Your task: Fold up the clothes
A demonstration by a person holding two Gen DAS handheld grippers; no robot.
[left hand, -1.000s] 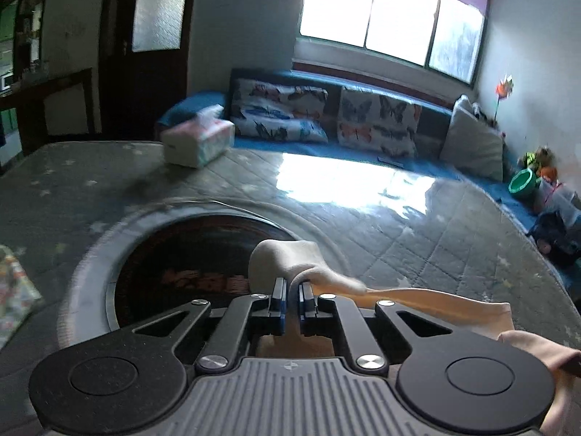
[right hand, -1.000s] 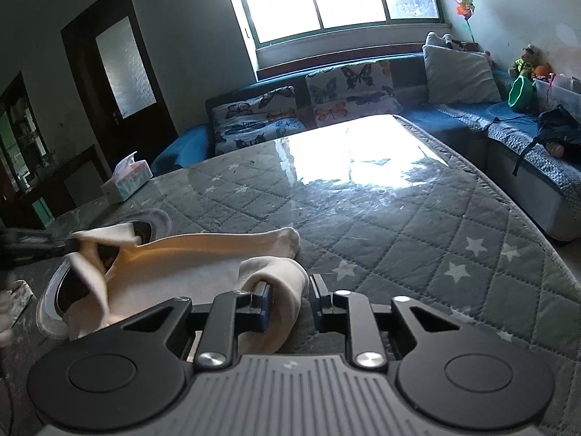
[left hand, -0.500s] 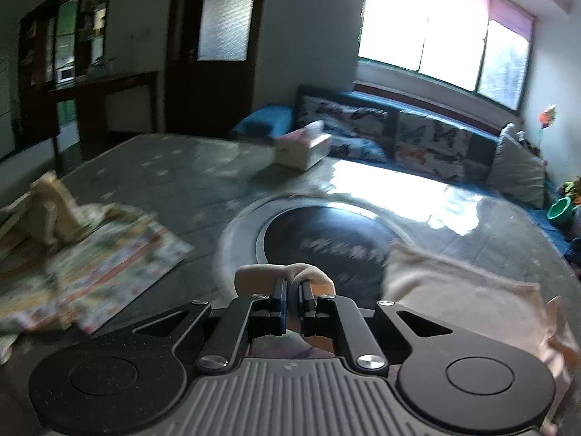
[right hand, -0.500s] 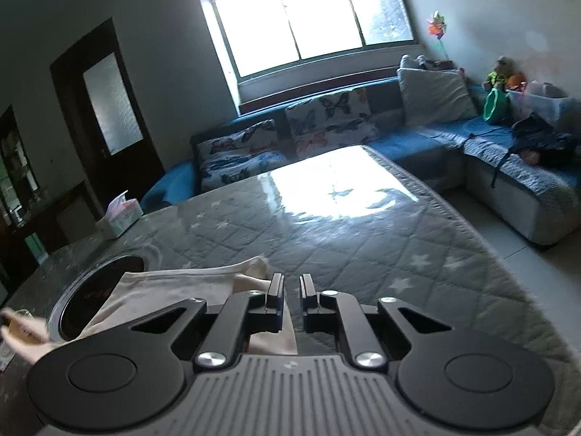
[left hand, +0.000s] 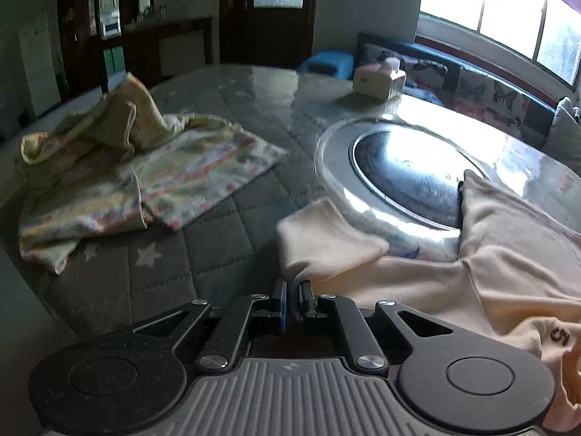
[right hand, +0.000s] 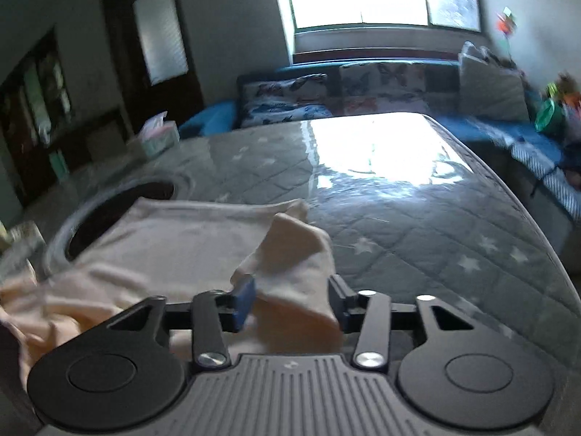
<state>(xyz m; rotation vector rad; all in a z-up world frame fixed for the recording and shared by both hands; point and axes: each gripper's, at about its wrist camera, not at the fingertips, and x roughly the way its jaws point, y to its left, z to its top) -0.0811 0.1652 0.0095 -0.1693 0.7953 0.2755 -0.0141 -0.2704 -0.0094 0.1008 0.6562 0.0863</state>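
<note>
A cream garment [left hand: 508, 254] lies spread on the quilted grey table cover [left hand: 203, 247], partly over a round metal inset. My left gripper [left hand: 293, 290] is shut on the edge of one cream sleeve [left hand: 326, 239], which folds out ahead of the fingers. In the right wrist view the same garment [right hand: 181, 232] stretches to the left. My right gripper [right hand: 290, 298] is opening, with a raised cream fold [right hand: 294, 254] loose between its jaws and the pads apart from each other.
A crumpled floral garment [left hand: 145, 167] lies at the table's left. The round metal inset [left hand: 410, 178] sits mid-table, a tissue box [left hand: 377, 80] beyond it. A blue sofa with butterfly cushions [right hand: 363, 83] runs under the window. The table edge [right hand: 537, 254] drops off at right.
My left gripper swung left with the sleeve, which brought the floral garment into view. The right jaws closed and then spread apart, and the cream fold stays between them.
</note>
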